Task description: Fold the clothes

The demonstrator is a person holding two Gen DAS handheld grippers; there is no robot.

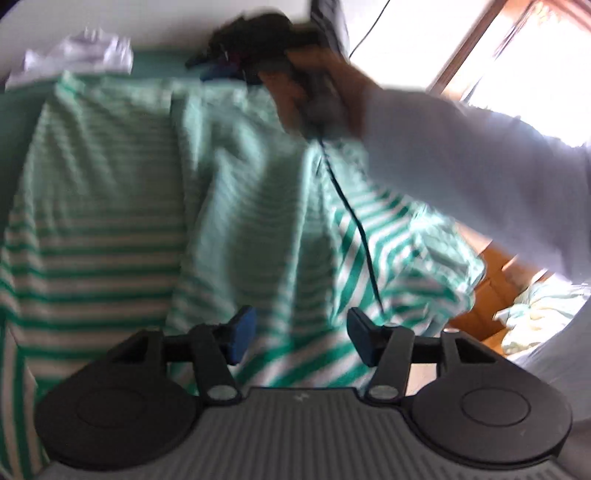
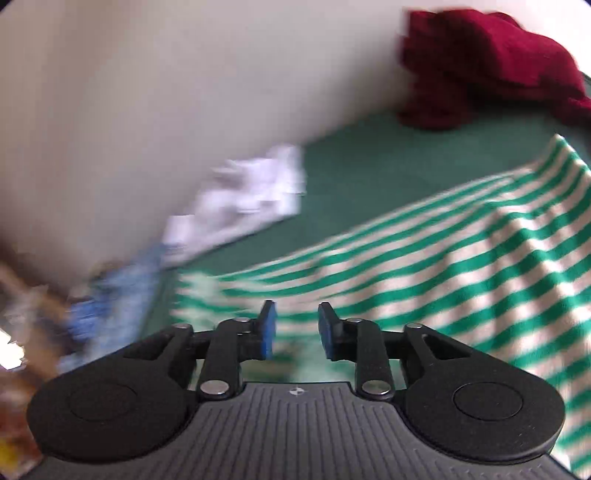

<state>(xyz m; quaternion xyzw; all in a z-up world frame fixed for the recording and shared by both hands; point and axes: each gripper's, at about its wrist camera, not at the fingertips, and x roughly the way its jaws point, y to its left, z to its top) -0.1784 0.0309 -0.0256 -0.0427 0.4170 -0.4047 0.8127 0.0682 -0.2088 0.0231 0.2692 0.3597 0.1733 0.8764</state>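
left gripper (image 1: 301, 338) spread, empty | right gripper (image 2: 297, 330) part-spread, empty | striped garment (image 1: 110, 206) lies flat, apparently released for folding

Plain off-white wall (image 2: 140, 92) runs along the far edge of a dark green surface (image 2: 369, 158), prob a bed or mat, can't tell which. Both views pretty motion-blurred btw. In the left wrist view there's a window w/ a brown wooden frame (image 1: 476, 48) at top right, daylight blasting thru it so the pane is totally blown out. A thin dark cord (image 1: 373, 22) hangs against the wall next to it. Lower right of that view shows orange-brown wood (image 1: 484, 295), floor or furniture, hard to say. Light is all natural, brightest on the window side, softer across the wall.
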